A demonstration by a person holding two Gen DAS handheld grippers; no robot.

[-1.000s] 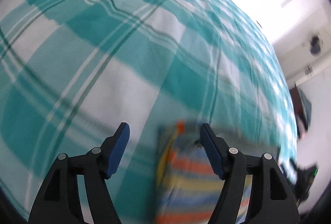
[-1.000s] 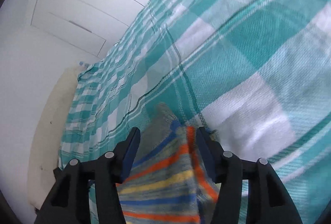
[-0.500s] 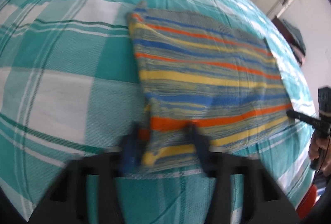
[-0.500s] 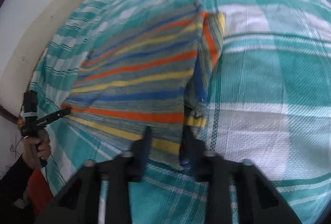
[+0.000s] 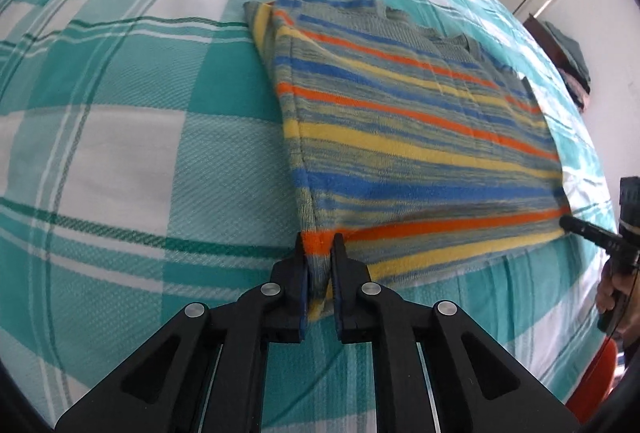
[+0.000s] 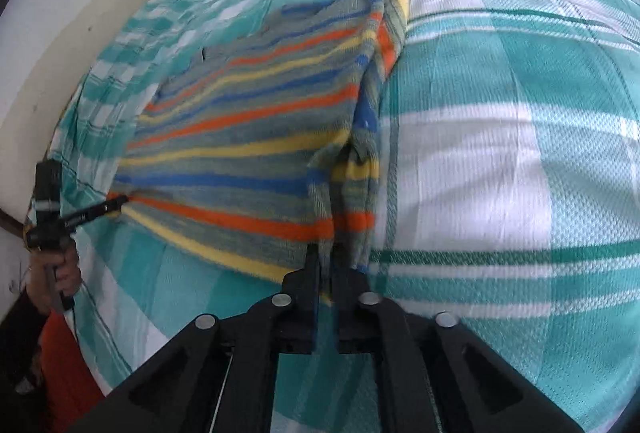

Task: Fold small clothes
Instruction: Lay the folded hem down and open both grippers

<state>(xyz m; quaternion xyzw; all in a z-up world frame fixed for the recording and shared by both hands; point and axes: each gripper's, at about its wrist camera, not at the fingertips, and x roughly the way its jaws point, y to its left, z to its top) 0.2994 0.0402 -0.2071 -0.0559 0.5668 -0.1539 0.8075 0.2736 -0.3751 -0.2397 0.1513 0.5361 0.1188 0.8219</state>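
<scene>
A small striped garment [image 5: 420,121] in orange, yellow, blue and grey lies flat on the bed, with one side folded over [image 6: 360,121]. My left gripper [image 5: 318,245] pinches its near left hem corner, and the jaws are closing on the fabric. My right gripper [image 6: 326,253] holds the near right hem corner. Its jaws are opening slightly, with cloth still pressed between them. Each wrist view shows the other gripper at the opposite corner: the right gripper [image 5: 570,224] and the left gripper [image 6: 120,199].
A teal and white checked bedspread [image 5: 120,153] covers the whole bed [image 6: 500,173]. A person's hand [image 6: 60,273] grips the left tool by the bed's edge. Folded clothes [image 5: 572,61] sit on a shelf at the far right. A white wall [image 6: 60,13] borders the bed.
Both grippers drew back from the garment's far edge to its near hem. Their wide jaws came together on the two hem corners. More of the garment now shows.
</scene>
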